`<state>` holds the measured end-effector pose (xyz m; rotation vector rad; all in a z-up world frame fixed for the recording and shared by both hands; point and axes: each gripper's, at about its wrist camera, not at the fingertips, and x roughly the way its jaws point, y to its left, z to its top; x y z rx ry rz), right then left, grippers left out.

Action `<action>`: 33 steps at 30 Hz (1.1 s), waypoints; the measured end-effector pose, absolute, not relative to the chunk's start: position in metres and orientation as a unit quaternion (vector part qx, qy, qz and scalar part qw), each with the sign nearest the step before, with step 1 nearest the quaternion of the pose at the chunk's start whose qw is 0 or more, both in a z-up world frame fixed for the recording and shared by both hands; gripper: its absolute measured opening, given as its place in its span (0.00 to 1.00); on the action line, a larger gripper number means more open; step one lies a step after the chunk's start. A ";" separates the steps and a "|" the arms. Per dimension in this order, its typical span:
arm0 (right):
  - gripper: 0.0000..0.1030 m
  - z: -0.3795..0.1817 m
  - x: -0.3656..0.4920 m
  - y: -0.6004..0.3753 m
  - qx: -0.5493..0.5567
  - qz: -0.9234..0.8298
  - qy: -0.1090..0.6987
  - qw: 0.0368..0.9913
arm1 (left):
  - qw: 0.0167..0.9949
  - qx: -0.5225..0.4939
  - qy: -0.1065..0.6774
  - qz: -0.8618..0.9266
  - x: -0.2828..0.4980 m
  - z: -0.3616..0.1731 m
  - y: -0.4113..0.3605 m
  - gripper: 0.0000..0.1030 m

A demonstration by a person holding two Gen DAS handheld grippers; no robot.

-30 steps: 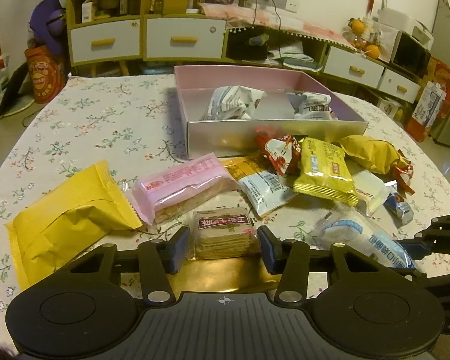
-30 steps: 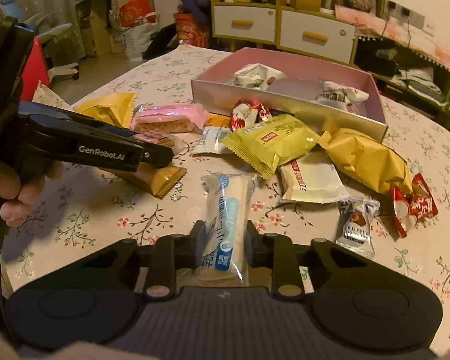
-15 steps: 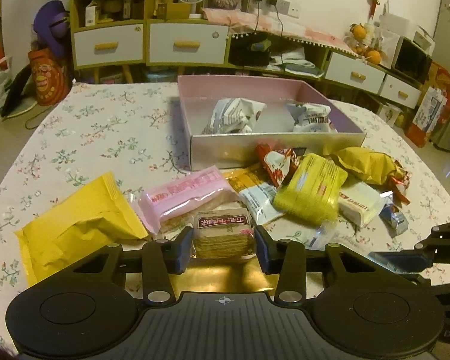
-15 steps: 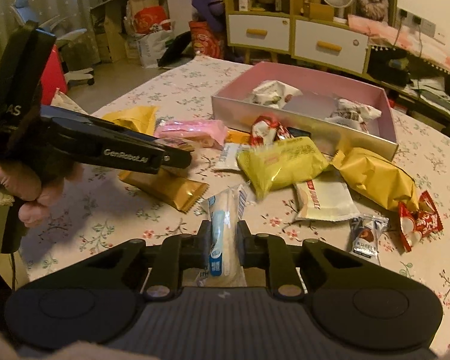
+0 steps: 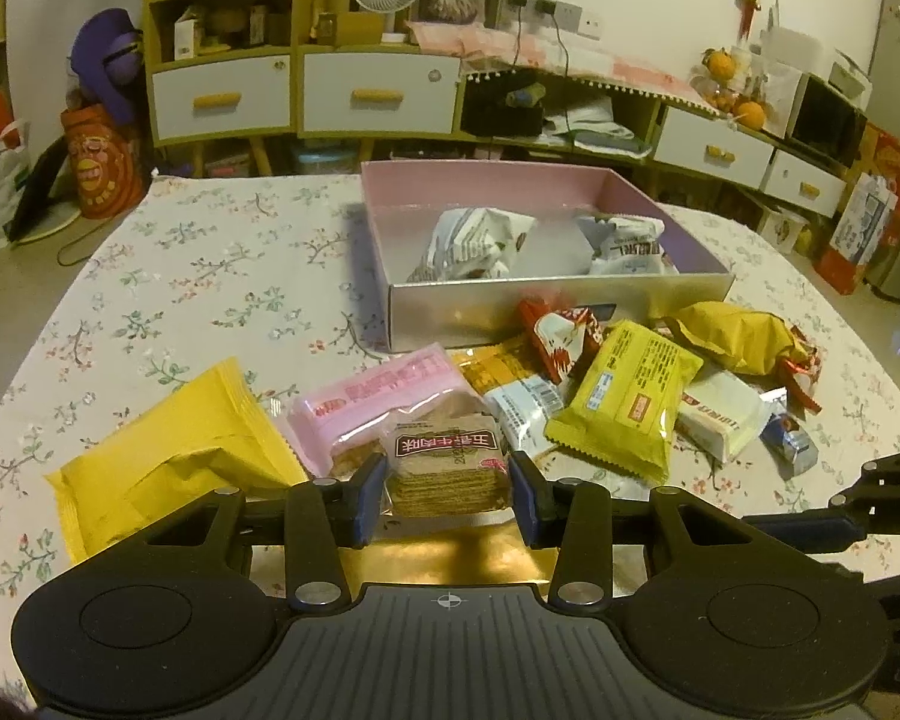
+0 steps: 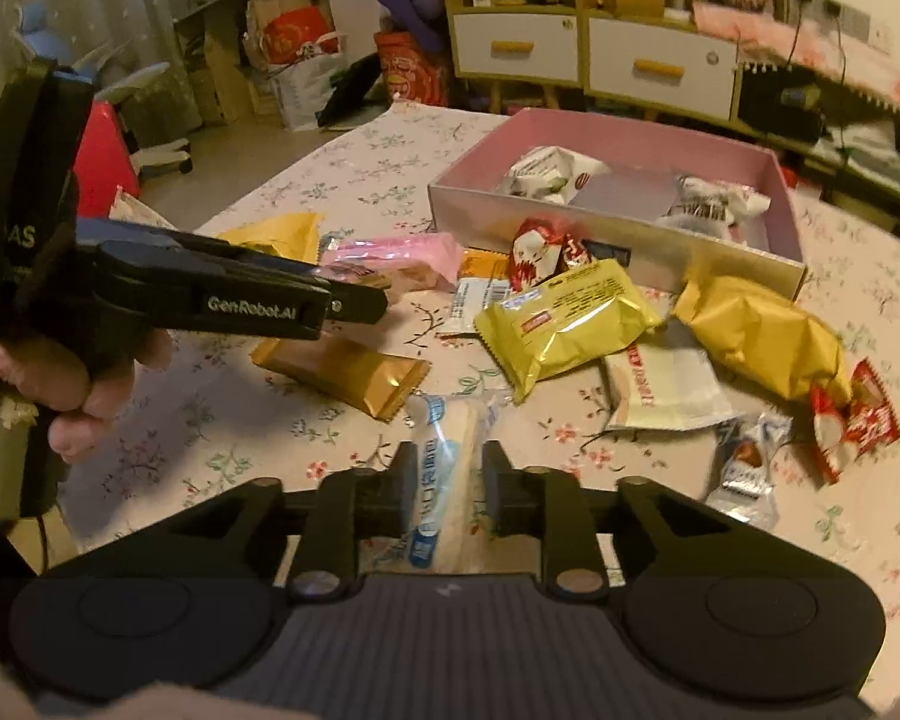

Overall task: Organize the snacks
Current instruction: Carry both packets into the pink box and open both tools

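Observation:
My left gripper [image 5: 447, 489] is shut on a brown cracker pack [image 5: 447, 468] with a dark label and holds it above the table. My right gripper [image 6: 447, 483] is shut on a clear-wrapped white and blue snack bar [image 6: 450, 480], lifted off the cloth. The pink box [image 5: 498, 180] stands ahead with two white wrapped snacks [image 5: 474, 243] inside; it also shows in the right wrist view [image 6: 642, 132]. Loose snacks lie before it: a pink pack [image 5: 384, 396], a yellow-green pack [image 5: 627, 402], a yellow bag [image 5: 168, 462].
A gold bar [image 6: 342, 369] lies on the floral tablecloth [image 5: 210, 264] under the left gripper. A mustard bag [image 6: 762, 336], a white bar [image 6: 666, 384], red wrappers [image 6: 852, 420] and a small silver candy [image 6: 744, 474] lie to the right. Cabinets stand behind the table.
Both grippers have risen from the table, each carrying its snack. The snack bar has left the cloth. The views have tilted up toward the box.

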<state>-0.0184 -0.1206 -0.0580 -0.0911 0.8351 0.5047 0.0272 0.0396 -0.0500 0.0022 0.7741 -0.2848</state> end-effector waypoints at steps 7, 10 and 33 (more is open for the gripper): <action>0.28 -0.071 -0.014 -0.110 -0.057 0.238 0.423 0.872 | 0.914 0.009 0.381 -0.141 0.027 -0.054 0.037 0.39; 0.19 -0.074 -0.018 -0.106 -0.075 0.232 0.417 0.875 | 0.913 0.010 0.383 -0.141 0.027 -0.054 0.037 0.39; 0.15 -0.025 0.007 -0.129 -0.003 0.200 0.364 0.910 | 0.926 -0.003 0.351 -0.135 0.035 -0.027 0.035 0.39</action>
